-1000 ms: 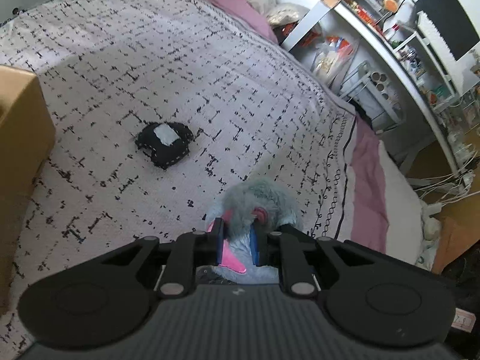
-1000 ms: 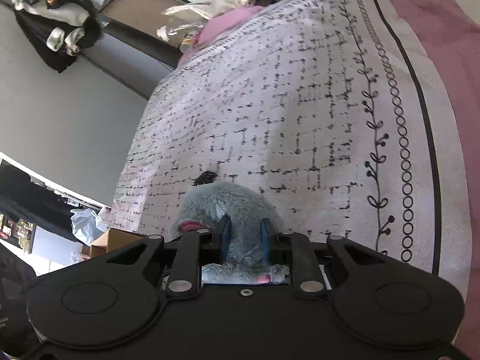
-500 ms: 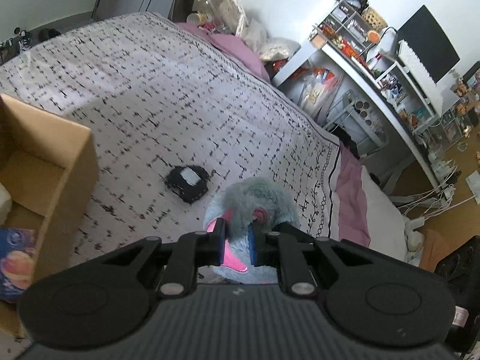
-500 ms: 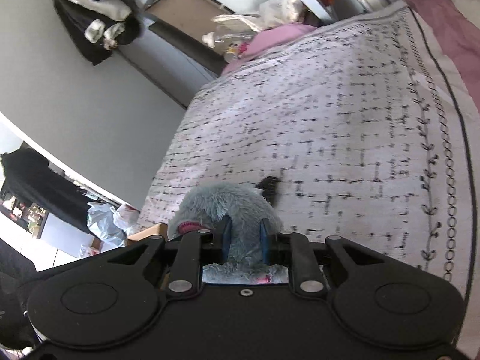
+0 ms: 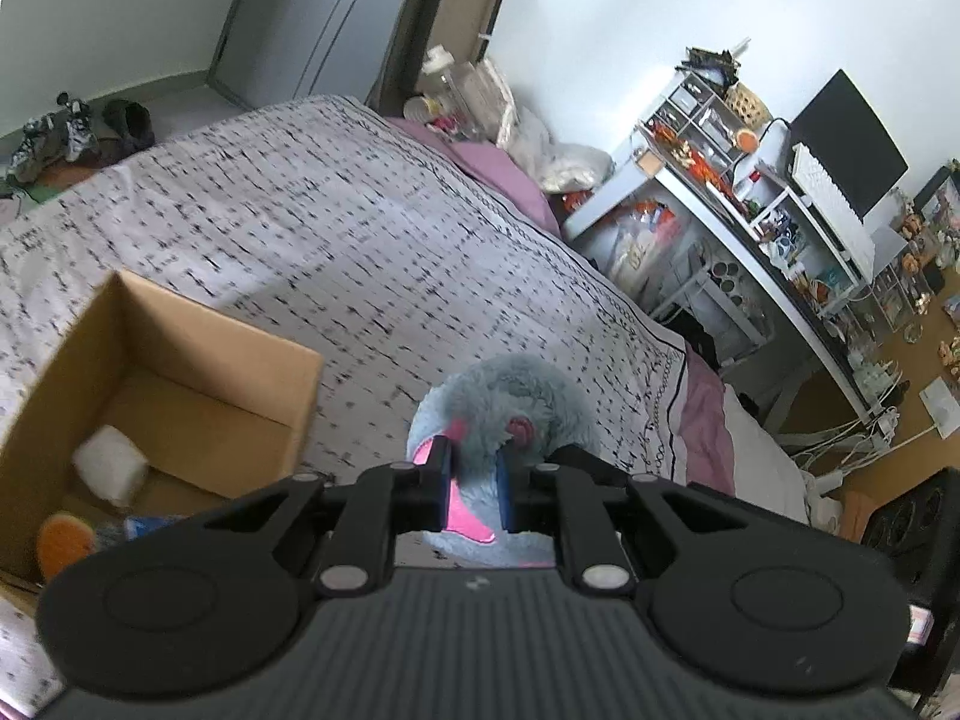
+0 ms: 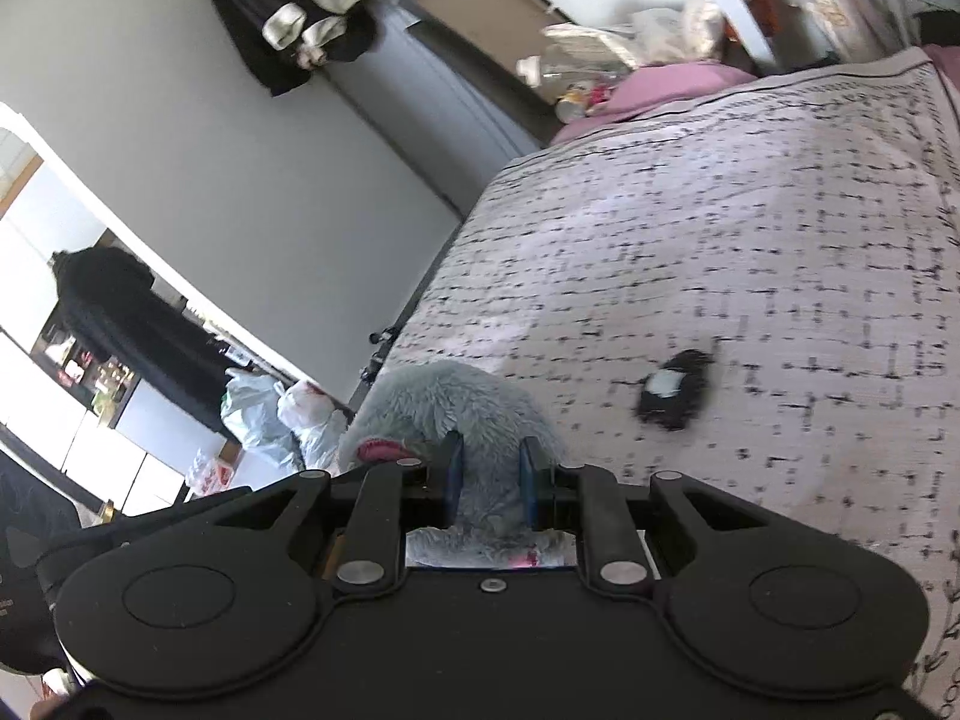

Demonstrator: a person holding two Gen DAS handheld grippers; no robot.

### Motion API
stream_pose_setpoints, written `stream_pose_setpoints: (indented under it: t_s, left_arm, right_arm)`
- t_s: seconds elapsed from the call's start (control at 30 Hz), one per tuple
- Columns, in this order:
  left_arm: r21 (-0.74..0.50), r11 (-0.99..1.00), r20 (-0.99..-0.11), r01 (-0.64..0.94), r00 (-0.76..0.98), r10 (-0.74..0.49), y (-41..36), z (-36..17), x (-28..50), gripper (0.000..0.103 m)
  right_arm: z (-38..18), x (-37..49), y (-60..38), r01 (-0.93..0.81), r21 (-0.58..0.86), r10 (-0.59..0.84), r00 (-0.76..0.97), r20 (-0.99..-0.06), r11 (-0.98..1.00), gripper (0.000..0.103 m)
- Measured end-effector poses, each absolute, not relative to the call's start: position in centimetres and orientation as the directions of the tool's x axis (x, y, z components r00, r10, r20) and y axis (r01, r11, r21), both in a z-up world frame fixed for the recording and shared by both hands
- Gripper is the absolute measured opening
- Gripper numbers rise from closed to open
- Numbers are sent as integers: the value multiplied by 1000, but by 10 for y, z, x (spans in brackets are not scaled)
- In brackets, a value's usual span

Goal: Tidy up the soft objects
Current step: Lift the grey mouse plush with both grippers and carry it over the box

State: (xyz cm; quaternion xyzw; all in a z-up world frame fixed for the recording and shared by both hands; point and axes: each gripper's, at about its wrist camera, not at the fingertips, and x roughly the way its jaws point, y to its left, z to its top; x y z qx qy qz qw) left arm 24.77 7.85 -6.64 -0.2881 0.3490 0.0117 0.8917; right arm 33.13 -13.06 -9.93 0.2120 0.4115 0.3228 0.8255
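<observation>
Both grippers, L (image 5: pixel 473 474) & R (image 6: pixel 491 468) | clamp grey plush (image 5: pixel 510 402) btwn fingers

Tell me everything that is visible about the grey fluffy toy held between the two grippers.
The grey plush toy is rounded, with long blue-grey fur that looks soft, and pink parts: a flat bright pink piece low on it and a small pink spot in the fur. It is lifted above the patterned bedspread, to the right of the open cardboard box. The left hand-held gripper and the right hand-held gripper each pinch its fur between blue pads. Its face cannot be made out.
</observation>
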Motion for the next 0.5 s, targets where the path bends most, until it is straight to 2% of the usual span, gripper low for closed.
stream_pose_setpoints:
  t_s: [0.5]
  left_arm:
    - [-510,824,-595,-249,793,-129,135,-61,219,14]
  right_arm:
    - [-83,317,-64,-445,565,719,431,-545,695,19]
